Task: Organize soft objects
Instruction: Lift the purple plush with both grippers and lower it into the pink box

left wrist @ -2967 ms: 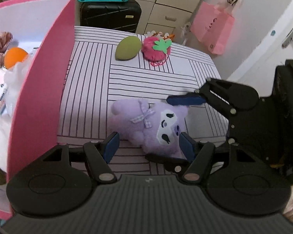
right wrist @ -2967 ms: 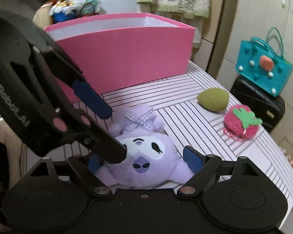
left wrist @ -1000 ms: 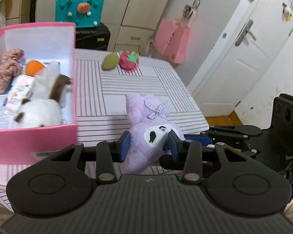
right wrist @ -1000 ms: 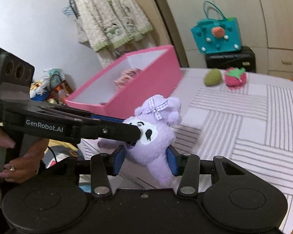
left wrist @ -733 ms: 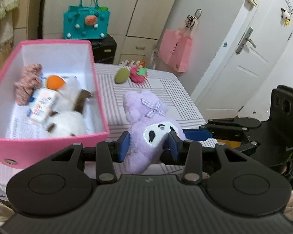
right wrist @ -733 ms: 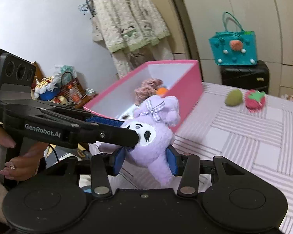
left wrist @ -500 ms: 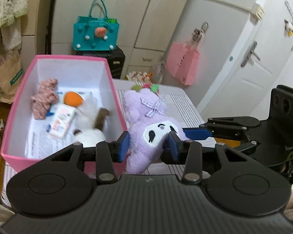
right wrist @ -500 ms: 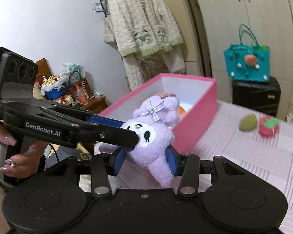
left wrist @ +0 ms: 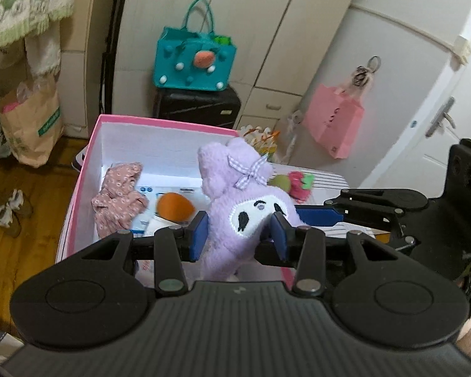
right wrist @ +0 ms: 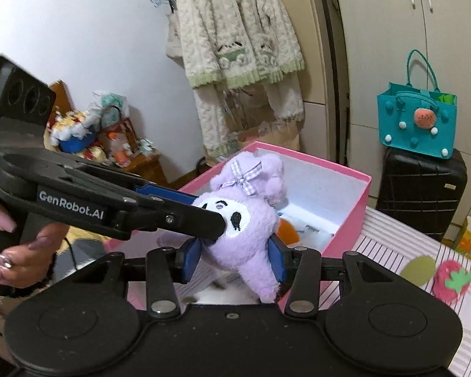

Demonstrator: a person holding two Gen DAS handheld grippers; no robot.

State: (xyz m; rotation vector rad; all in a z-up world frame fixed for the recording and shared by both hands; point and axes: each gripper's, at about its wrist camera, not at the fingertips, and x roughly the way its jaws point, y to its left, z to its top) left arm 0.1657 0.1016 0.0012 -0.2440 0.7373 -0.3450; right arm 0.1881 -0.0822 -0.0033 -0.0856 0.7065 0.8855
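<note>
Both grippers hold one purple plush toy (left wrist: 235, 201) with a checked bow, also in the right wrist view (right wrist: 245, 216). My left gripper (left wrist: 239, 232) is shut on its body. My right gripper (right wrist: 234, 259) is shut on it from the other side. The plush hangs in the air above the near end of the pink box (left wrist: 94, 138), which shows in the right wrist view (right wrist: 354, 207) too. Inside the box lie a pink floral cloth (left wrist: 119, 191), an orange soft ball (left wrist: 174, 205) and printed packets.
A green soft piece (right wrist: 419, 270) and a red strawberry plush (right wrist: 452, 279) lie on the striped table (right wrist: 402, 242) right of the box. A teal bag (left wrist: 193, 61) sits on a black suitcase (left wrist: 197, 110) behind. A pink bag (left wrist: 336, 125) hangs by the door.
Both grippers closed on the purple plush, lifted it off the striped table and carried it left to above the pink box.
</note>
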